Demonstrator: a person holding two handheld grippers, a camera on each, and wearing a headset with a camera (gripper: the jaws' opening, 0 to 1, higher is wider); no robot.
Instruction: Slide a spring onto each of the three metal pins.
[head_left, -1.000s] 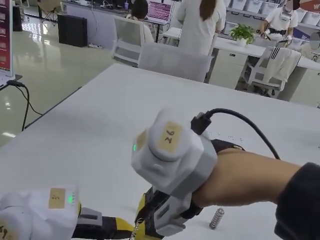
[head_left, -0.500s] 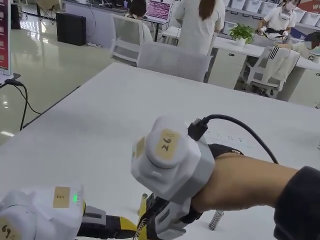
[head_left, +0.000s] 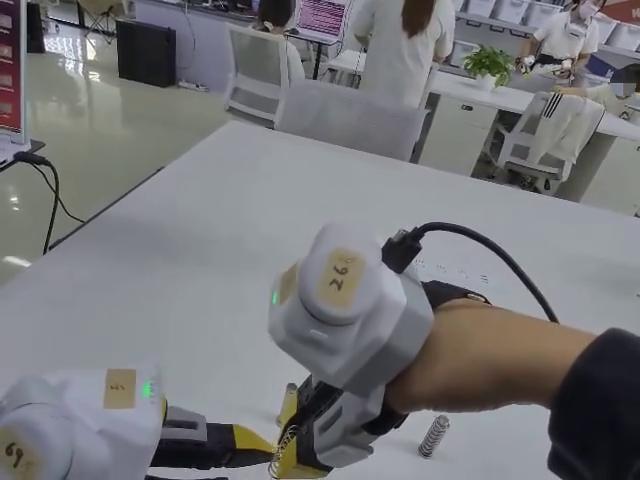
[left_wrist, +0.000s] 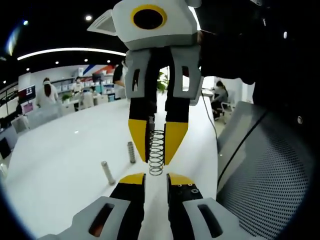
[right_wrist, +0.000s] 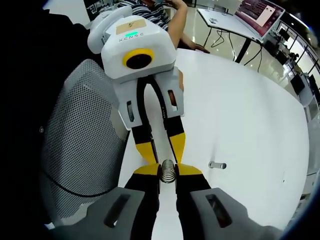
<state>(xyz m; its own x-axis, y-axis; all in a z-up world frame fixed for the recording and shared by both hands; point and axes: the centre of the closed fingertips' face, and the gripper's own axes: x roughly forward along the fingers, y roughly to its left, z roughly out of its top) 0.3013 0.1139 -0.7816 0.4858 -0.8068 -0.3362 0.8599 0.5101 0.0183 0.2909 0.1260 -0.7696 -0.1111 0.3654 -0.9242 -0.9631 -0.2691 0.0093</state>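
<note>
The right claw (right_wrist: 168, 174), labelled 26, pinches the spring (left_wrist: 156, 152); whether the left claw (left_wrist: 156, 179) grips, I cannot tell.

Two grippers: the left gripper (left_wrist: 156, 180) and the right gripper (right_wrist: 168, 175). Two springs: a first spring (left_wrist: 156, 152) at centre frame, a second spring (head_left: 433, 437) at lower right. Two metal pins: a near pin (left_wrist: 107, 172) and a far pin (left_wrist: 131, 151), left of centre.

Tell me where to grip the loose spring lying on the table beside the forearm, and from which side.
Grip the loose spring across its middle coils, coming down from above. It lies on its side on the table, so both flanks are exposed to the jaws; a mid-length hold would likely leave each end free to go over a pin.
</note>
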